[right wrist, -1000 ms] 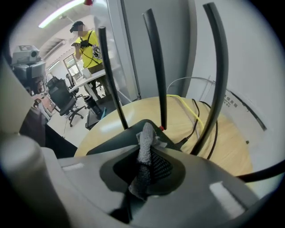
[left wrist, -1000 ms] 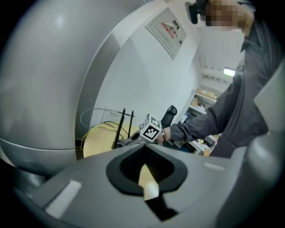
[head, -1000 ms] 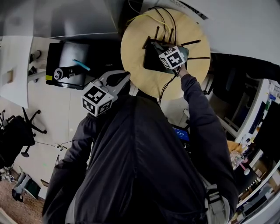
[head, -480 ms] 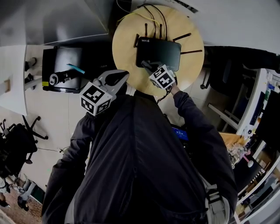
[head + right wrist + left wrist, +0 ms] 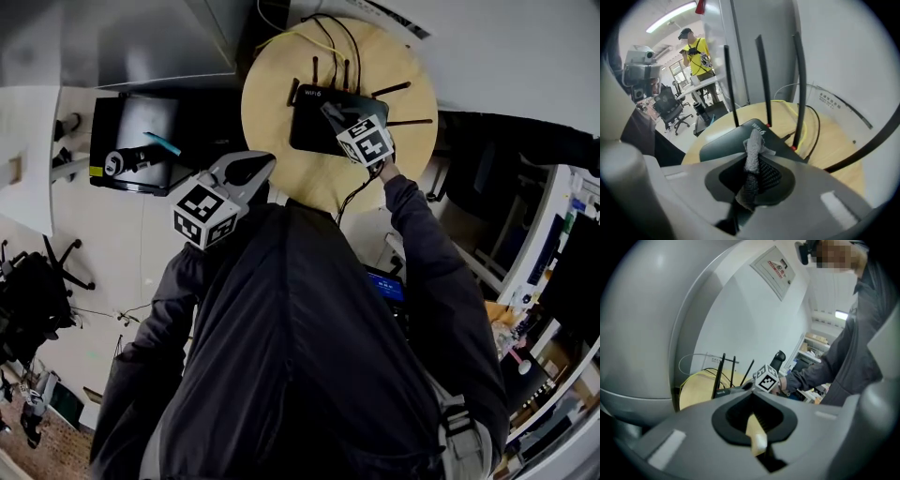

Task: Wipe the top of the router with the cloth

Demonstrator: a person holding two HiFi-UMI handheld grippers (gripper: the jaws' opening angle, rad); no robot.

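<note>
In the head view, the right gripper (image 5: pixel 334 114) reaches over the black router (image 5: pixel 309 133) on the round table (image 5: pixel 272 89), its fingertips above the router's top. The left gripper (image 5: pixel 262 164) hangs short of the table edge, off to the left.

In the left gripper view, the jaws are clenched together on nothing, with the router far ahead of them.

In the right gripper view, the jaws pinch a grey cloth (image 5: pixel 752 161). Its free end sticks out past the fingertips over the router's top, with the antennas (image 5: pixel 763 79) beyond
</note>
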